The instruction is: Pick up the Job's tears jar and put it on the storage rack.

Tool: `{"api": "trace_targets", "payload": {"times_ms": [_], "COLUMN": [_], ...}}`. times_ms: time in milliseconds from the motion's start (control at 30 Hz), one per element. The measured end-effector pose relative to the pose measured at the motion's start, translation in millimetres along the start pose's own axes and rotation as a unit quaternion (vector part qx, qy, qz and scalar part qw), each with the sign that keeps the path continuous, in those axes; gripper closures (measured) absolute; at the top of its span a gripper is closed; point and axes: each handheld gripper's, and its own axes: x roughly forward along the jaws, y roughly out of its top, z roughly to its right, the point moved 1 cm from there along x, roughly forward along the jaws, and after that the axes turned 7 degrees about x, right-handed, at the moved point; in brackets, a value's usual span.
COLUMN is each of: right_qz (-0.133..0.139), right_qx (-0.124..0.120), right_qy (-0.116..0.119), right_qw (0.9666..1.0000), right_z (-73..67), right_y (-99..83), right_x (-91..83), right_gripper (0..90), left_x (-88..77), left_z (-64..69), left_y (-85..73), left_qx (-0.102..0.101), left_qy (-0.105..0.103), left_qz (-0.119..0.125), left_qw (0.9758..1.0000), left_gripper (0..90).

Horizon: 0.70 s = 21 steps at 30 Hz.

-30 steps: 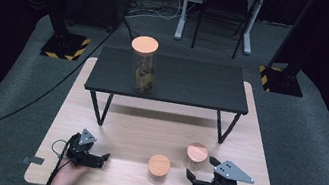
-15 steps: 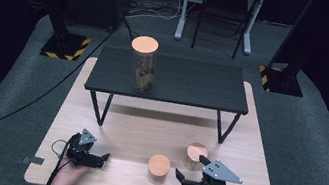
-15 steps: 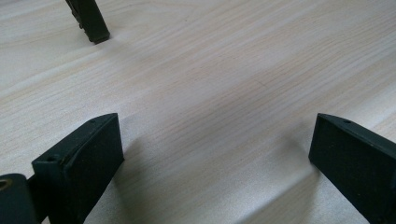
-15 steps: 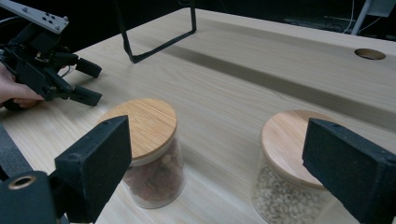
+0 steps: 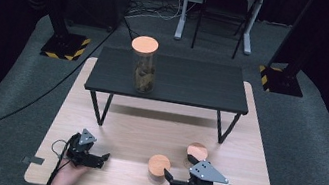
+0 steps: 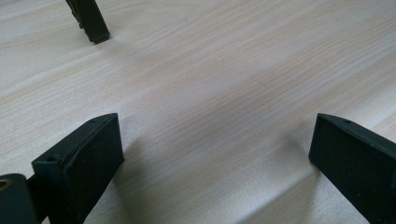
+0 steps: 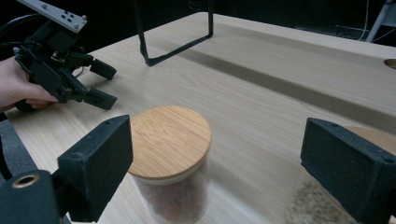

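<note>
1. Working surface: light wooden table (image 5: pixel 145 135), with a low black bench (image 5: pixel 189 81) across its far half carrying a tall lidded jar (image 5: pixel 143 69).
2. Right gripper (image 7: pixel 215 163) spread, jaws just narrowing, nothing pinched; short jar with bamboo lid (image 7: pixel 169 140) sits near the left jaw. Shift to centre it, then close below the lid.
3. Second short jar (image 5: pixel 197 152) just beside; avoid knocking it.
4. Left gripper (image 6: pixel 212 154) spread over bare wood.

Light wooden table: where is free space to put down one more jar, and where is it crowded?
On the light wooden table, bare wood lies between the left gripper and the nearer jar, and before the legs of the black bench. It is crowded at the right gripper, close beside that jar and the second jar.
</note>
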Motion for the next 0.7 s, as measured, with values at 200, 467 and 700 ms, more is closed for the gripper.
{"api": "trace_targets", "payload": {"times_ms": [200,467,700], "right_qz": [-0.005,-0.008,-0.006], "right_qx": [-0.002,-0.010,-0.013], "right_qy": [0.010,0.014,0.015], "right_qw": [0.9999,0.9998,0.9998], "right_z": [-9.7,-20.5,-25.8], "right_y": [-3.8,-13.0,-20.8], "right_x": [12.8,29.3,41.0], "right_gripper": [8.6,8.7,10.6], "left_x": [0.0,0.0,0.0], "left_z": [0.0,0.0,0.0], "left_y": [0.0,0.0,0.0], "left_qx": [0.000,0.000,0.000], "left_qy": [0.000,0.000,0.000], "left_qz": [0.000,0.000,0.000], "left_qw": [1.0000,1.0000,1.0000], "left_gripper": [2.5,2.6,2.5]}}
